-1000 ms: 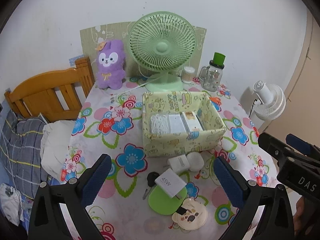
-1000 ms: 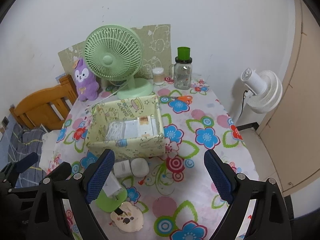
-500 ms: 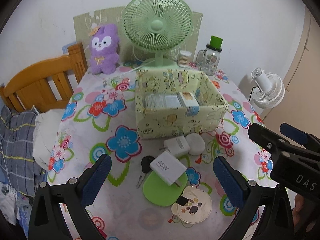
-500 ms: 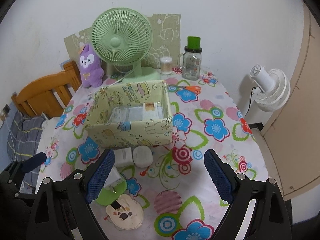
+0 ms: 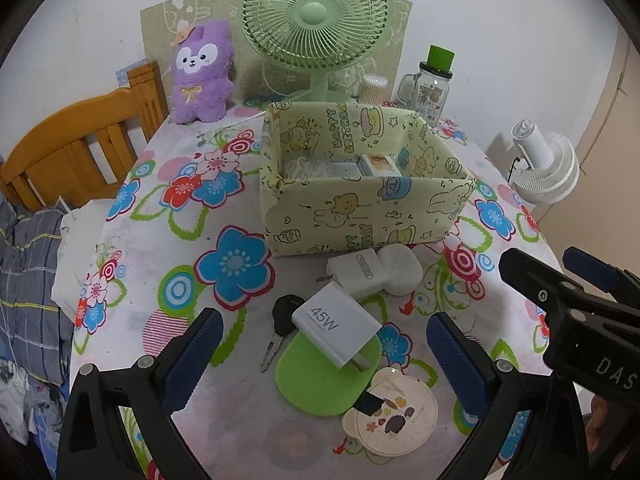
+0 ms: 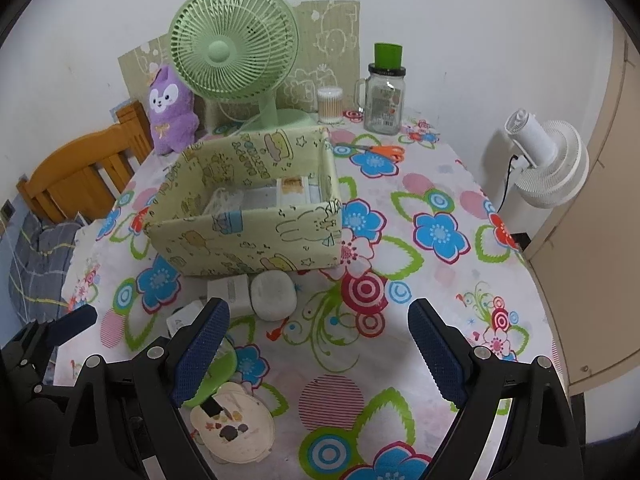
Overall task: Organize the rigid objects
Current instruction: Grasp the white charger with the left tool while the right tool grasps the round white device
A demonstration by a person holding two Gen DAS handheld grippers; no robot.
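A pale green cartoon-print box (image 5: 360,216) (image 6: 248,236) stands mid-table with small items inside. In front of it lie a white plug adapter (image 5: 358,272) (image 6: 230,290), a white rounded case (image 5: 402,270) (image 6: 274,296), a white 45W charger (image 5: 338,326) resting on a green flat pad (image 5: 324,380), a black key (image 5: 284,314) and a beige bear-shaped card (image 5: 394,410) (image 6: 234,426). My left gripper (image 5: 320,356) hovers open above the charger and pad. My right gripper (image 6: 318,354) is open over bare tablecloth, right of those items.
A green desk fan (image 5: 318,16), purple plush (image 5: 202,74), cotton-swab jar (image 6: 330,104) and glass mug jar (image 6: 384,96) line the back. Orange scissors (image 6: 378,150) lie behind the box. A wooden headboard (image 5: 80,148) is left, a white floor fan (image 6: 548,164) right.
Both grippers have come down toward the table; the box and small items appear larger and closer. Both stay open with nothing held.
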